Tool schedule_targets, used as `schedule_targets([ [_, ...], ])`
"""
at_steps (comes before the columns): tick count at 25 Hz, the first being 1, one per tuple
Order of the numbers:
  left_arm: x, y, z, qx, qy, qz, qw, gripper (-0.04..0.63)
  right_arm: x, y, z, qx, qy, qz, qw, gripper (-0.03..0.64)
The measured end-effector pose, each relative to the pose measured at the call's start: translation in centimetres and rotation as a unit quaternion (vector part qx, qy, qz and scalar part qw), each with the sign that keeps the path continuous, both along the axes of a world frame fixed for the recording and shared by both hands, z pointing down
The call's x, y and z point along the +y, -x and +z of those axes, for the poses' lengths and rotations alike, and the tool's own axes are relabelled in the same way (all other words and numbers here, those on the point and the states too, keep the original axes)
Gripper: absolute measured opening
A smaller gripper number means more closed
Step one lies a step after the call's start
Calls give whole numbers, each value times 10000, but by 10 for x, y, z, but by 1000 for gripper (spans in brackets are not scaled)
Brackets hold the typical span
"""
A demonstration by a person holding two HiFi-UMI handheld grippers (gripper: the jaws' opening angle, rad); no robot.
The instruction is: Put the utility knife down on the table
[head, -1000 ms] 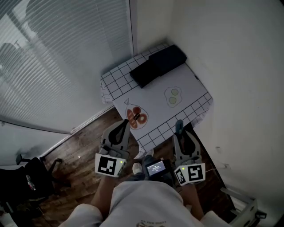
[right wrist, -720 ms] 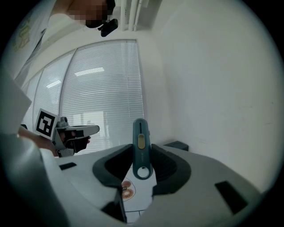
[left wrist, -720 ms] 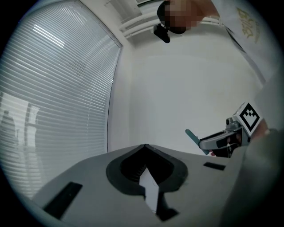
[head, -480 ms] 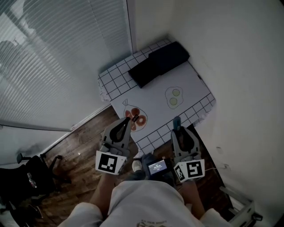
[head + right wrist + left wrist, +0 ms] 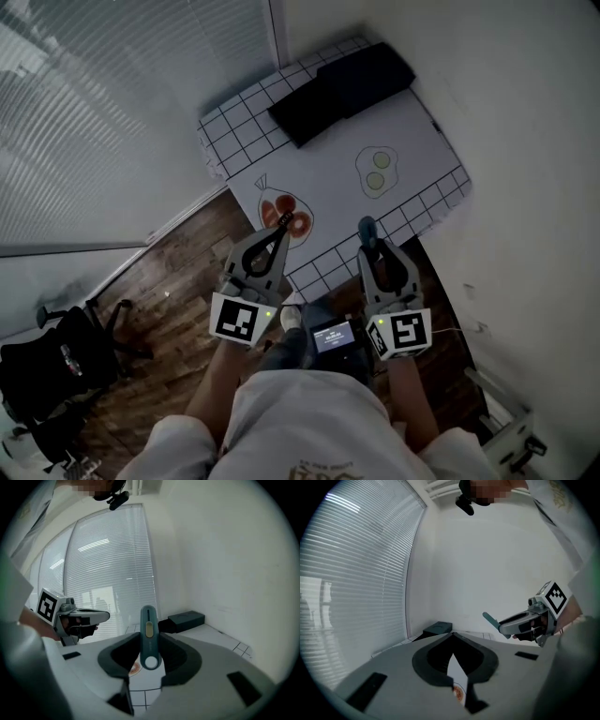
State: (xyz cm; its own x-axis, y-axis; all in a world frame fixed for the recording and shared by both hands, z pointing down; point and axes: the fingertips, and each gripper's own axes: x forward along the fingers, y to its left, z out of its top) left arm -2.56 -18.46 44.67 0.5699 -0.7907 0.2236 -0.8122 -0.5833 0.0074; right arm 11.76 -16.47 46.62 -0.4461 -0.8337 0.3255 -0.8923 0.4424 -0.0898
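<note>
A teal utility knife (image 5: 367,230) sticks up out of my right gripper (image 5: 369,240), which is shut on its handle just above the near edge of the table (image 5: 328,178). In the right gripper view the knife (image 5: 148,634) stands upright between the jaws, slider facing me. My left gripper (image 5: 280,223) is shut with nothing in it, its tip over a red print on the cloth. In the left gripper view its jaws meet at the tip (image 5: 452,637), and the right gripper (image 5: 520,621) with the knife (image 5: 490,618) shows to the right.
A white cloth with a grid border covers the small table. A black box (image 5: 342,89) lies at its far end, and a green-and-white print (image 5: 377,171) lies mid-right. Window blinds (image 5: 103,112) run along the left, a wall stands at the right, and a black chair (image 5: 56,361) is on the wood floor.
Both grippers have moved forward toward the table's near edge, the left tip now over the red print. The right gripper still holds the knife.
</note>
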Motion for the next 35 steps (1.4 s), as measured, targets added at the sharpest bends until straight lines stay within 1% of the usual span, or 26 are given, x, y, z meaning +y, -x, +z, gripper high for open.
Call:
schedule_targets([
  [7, -4, -13, 46, -245, 239, 183, 9992, 8, -10, -3, 40, 125, 287, -54, 9995, 137],
  [9, -5, -15, 58, -320, 257, 207, 9989, 8, -13, -5, 53, 153, 362, -60, 9992, 137],
  [14, -5, -10, 85, -345, 422, 150, 9984, 8, -18, -2, 83, 178, 625, -84, 9979, 137],
  [21, -8, -7, 120, -473, 656, 114, 9967, 8, -24, 4, 121, 439, 898, -245, 9947, 137],
  [27, -14, -9, 139, -385, 799, 58, 9960, 8, -31, 9, 149, 662, 1074, -332, 9915, 137],
  [35, -12, -14, 160, -432, 950, 104, 9945, 8, -33, 6, 182, 997, 1436, -259, 9843, 137],
])
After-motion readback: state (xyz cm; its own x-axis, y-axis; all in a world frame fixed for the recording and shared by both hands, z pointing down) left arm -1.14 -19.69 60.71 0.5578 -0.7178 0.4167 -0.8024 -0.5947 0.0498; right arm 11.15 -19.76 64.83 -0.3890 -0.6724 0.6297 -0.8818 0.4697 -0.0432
